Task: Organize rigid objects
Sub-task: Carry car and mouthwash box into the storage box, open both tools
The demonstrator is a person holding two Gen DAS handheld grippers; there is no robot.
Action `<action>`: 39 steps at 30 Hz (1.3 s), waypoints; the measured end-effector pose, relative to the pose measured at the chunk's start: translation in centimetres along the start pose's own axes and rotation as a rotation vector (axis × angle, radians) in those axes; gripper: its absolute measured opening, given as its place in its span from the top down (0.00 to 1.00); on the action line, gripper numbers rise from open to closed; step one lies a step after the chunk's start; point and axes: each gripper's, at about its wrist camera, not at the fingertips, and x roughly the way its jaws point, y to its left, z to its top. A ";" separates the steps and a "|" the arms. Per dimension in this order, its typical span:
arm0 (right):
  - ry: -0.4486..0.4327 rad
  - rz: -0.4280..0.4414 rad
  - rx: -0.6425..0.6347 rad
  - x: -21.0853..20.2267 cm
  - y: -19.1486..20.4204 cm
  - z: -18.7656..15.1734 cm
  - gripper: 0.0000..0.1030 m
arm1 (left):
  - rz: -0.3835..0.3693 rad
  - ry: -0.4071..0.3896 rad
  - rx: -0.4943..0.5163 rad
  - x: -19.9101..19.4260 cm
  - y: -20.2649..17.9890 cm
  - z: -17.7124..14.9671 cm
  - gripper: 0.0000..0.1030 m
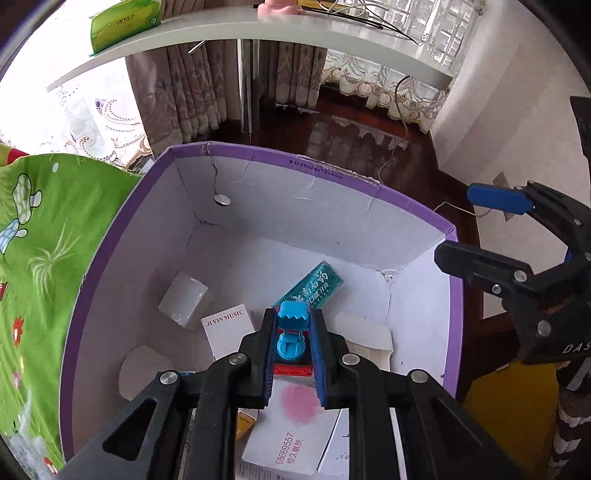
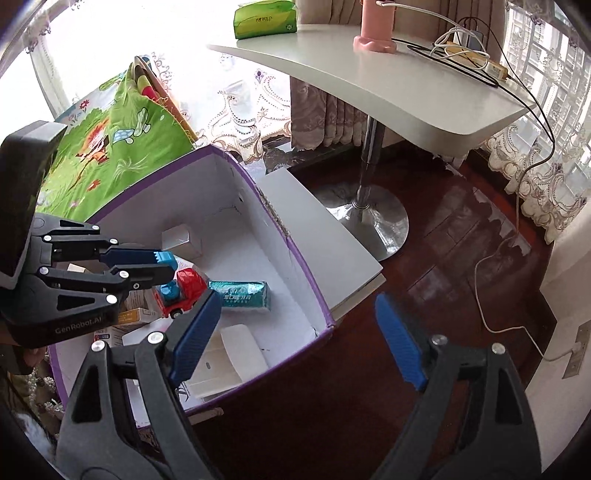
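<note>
Boxes crowd the floor of the purple-rimmed white cardboard box (image 1: 258,229): a teal toothpaste carton (image 1: 310,284), a white carton lettered JIYIN MUSIC (image 1: 229,330), a clear plastic case (image 1: 183,297), a white carton with a pink blot (image 1: 295,432); these lie directly below the load. The left tongs (image 1: 293,350) are clamped on a small red and blue toy truck (image 2: 181,291), its blue toothed part (image 1: 293,314) sticking out past the pads, held over the inside of the box above the cartons; whether it touches them I cannot tell. The right tongs (image 2: 291,336) stand wide apart with nothing between them, over the dark wooden floor (image 2: 461,258) just outside the box's near wall. A green cartoon-printed cloth (image 2: 122,147) lies beside the box; beyond it stands a white tabletop (image 2: 388,81) on a chrome pedestal (image 2: 365,155), carrying a green tissue pack (image 2: 266,18), a pink cylinder (image 2: 375,26) and a tangle of cables (image 2: 465,48); lace curtains (image 2: 535,184) line the windows.
</note>
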 end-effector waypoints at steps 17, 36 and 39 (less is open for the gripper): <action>0.012 0.016 0.019 0.4 -0.1 -0.4 0.15 | 0.016 0.038 0.038 1.7 -0.4 -0.8 0.83; 0.013 0.013 0.006 0.0 0.4 -0.3 0.15 | 0.014 0.052 -0.023 0.7 0.8 -2.0 0.66; 0.008 0.012 0.002 -0.4 0.6 -0.2 0.15 | 0.005 0.009 -0.069 -1.1 1.7 -2.3 0.62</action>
